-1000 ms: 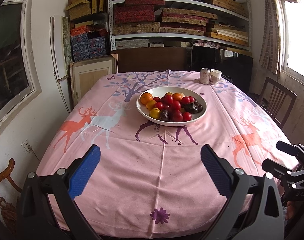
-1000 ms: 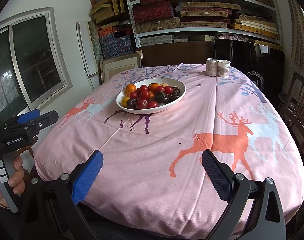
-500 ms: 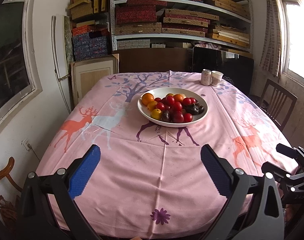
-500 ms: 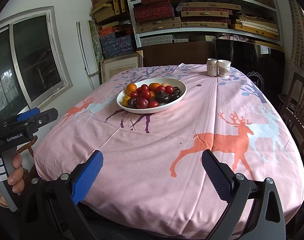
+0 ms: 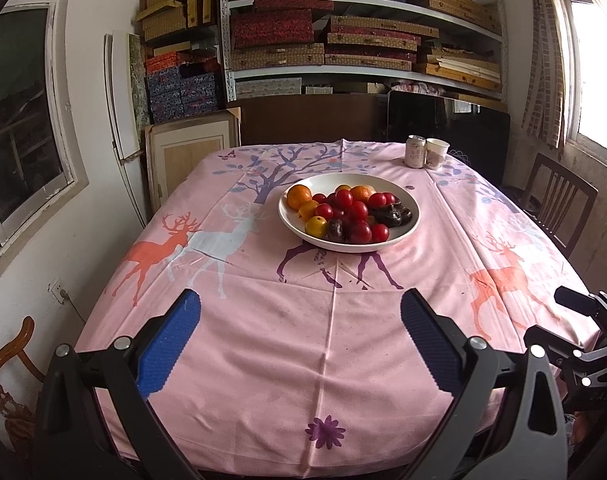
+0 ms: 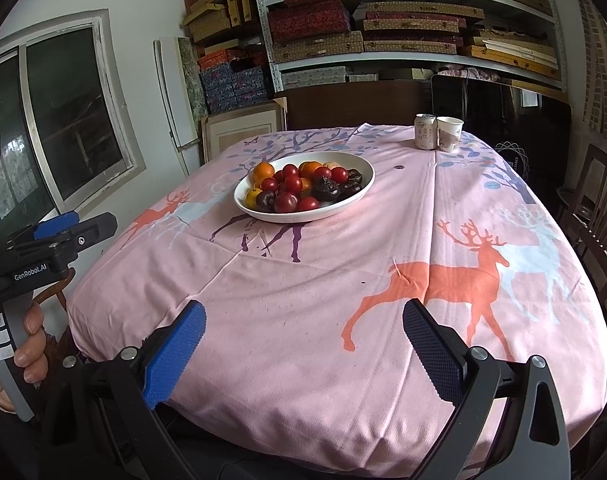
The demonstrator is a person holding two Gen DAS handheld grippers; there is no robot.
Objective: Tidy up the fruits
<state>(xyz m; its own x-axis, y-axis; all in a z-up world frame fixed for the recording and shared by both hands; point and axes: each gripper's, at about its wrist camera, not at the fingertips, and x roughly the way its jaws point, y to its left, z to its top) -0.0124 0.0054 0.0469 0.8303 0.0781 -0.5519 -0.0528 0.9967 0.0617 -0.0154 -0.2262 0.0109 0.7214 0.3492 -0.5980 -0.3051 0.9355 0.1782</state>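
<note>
can label (image 5: 415,155) unreadable, chair (image 6: 599,216) edge-cropped

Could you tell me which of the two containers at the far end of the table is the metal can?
The can is the left one, with a closed metal top; the paper cup touching it is open.

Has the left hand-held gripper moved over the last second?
Yes, slightly. In its own view the bowl and can have drifted rightward, so the left hand-held gripper shifted or turned left.
</note>
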